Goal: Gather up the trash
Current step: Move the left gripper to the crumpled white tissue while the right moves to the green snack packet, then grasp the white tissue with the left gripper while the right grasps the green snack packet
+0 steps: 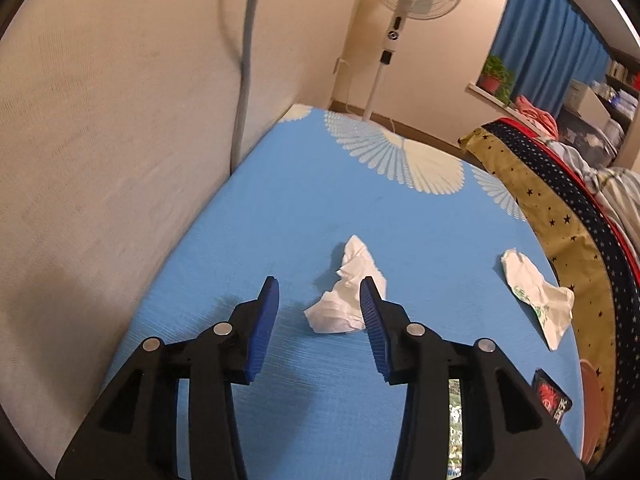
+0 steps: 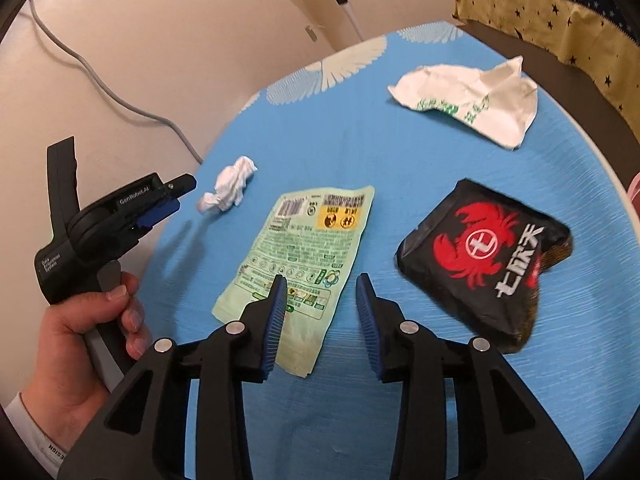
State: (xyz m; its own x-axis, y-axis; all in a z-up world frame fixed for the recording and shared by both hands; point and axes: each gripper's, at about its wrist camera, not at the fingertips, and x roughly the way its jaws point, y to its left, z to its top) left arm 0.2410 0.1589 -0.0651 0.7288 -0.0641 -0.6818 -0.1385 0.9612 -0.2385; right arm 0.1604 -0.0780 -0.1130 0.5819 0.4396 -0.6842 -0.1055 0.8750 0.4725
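Both claws stand apart with nothing between the pads: the left claw [image 1: 319, 286] hangs over the crumpled tissue [image 1: 348, 288] at the centre of its frame, and the right claw [image 2: 321, 282] hangs over the lower edge of the pale green wrapper [image 2: 296, 268], which lies flat in the middle of its frame. All the trash rests on the blue desk [image 2: 400, 168]: a black crab-print packet [image 2: 484, 256] at the right of the right wrist view, and a creased white wrapper [image 2: 468, 96] at upper right. No bin shows in either view. For the tissue, shift the left claw slightly toward the right of its frame so the wad sits midway between the pads, then lower until both pads flank it before you close; soft paper probably compresses, so close fully. For the green wrapper, expect difficulty: a flat film gives the pads little to bite. Tilt the right claw so one pad slides under the near edge, or pinch a raised corner. Your left hand [image 2: 84, 344], at lower left of the right wrist view, should hold steady while closing
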